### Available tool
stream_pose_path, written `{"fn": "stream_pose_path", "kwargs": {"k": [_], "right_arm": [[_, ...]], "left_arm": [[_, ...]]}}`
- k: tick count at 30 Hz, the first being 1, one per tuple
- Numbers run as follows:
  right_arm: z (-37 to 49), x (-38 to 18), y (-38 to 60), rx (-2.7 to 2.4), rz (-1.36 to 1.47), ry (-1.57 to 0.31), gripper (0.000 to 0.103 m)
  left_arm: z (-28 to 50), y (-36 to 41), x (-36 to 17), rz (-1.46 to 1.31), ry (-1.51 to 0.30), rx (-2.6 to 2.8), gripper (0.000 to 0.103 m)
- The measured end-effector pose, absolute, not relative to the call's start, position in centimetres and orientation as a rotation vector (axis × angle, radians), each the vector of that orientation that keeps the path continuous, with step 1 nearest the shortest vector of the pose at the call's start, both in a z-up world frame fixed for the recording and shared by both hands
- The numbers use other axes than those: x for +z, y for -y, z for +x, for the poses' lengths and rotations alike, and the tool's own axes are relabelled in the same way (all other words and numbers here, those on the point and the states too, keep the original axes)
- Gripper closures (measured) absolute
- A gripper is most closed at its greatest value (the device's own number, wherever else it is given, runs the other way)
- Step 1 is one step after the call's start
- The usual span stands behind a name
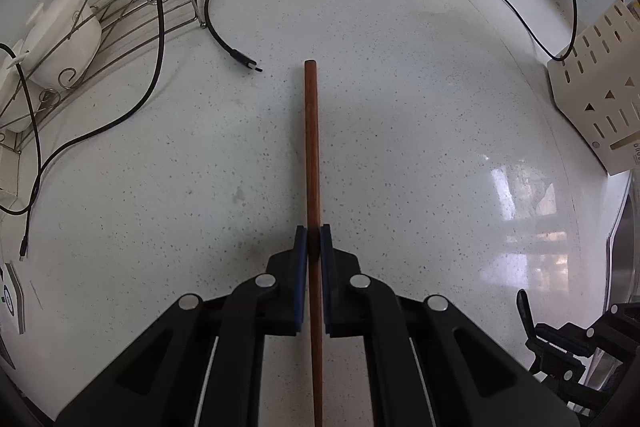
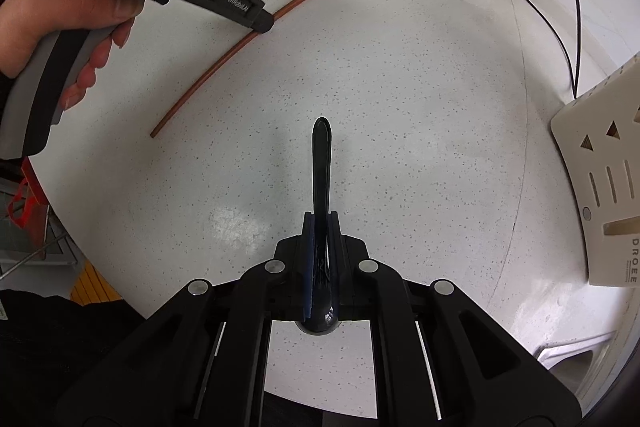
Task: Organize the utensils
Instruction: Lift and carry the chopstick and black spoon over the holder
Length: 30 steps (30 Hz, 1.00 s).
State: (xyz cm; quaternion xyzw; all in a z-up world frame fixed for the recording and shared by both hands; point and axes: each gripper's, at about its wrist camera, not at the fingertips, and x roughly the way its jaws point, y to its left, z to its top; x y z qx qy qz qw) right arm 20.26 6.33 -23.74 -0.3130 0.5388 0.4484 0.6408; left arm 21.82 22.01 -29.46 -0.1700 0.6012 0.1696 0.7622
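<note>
My left gripper (image 1: 314,241) is shut on a long brown wooden chopstick (image 1: 312,155) that points straight ahead over the white speckled counter (image 1: 200,167). The right wrist view shows the same chopstick (image 2: 224,57) held by the left gripper (image 2: 264,23) at upper left. My right gripper (image 2: 320,227) is shut on a black spoon (image 2: 321,167), handle pointing forward, bowl back between the fingers. A cream perforated utensil holder (image 1: 592,95) stands at the right; it also shows in the right wrist view (image 2: 604,195).
A wire dish rack (image 1: 120,15) with a white lidded pot (image 1: 64,39) stands at the back left. Several black cables (image 1: 240,55) with loose plugs lie across the back of the counter. A sink edge (image 1: 624,247) is at far right.
</note>
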Motion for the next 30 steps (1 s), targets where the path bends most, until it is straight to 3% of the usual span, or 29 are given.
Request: {"fn": "stream_pose_path", "kwargs": {"k": [11,20,30], "right_arm": [[24.8,-21.2,-2.2,0.987,-0.365,-1.326,0.097],[27.7,-17.7,0.0,0.951,-0.236,-1.243,0.097],[29.5,-18.5,1.6,0.909,-0.198,-1.252,0.097]], "left_arm": [[18.9,-22.3,-25.4,-0.482,-1.160,0.283,0.097],[18.3,-20.7,-22.6,-0.499,-1.062,0.252,0.097],[19.4,-20.1,-26.4,-0.525,-1.162,0.237,0.097]]}}
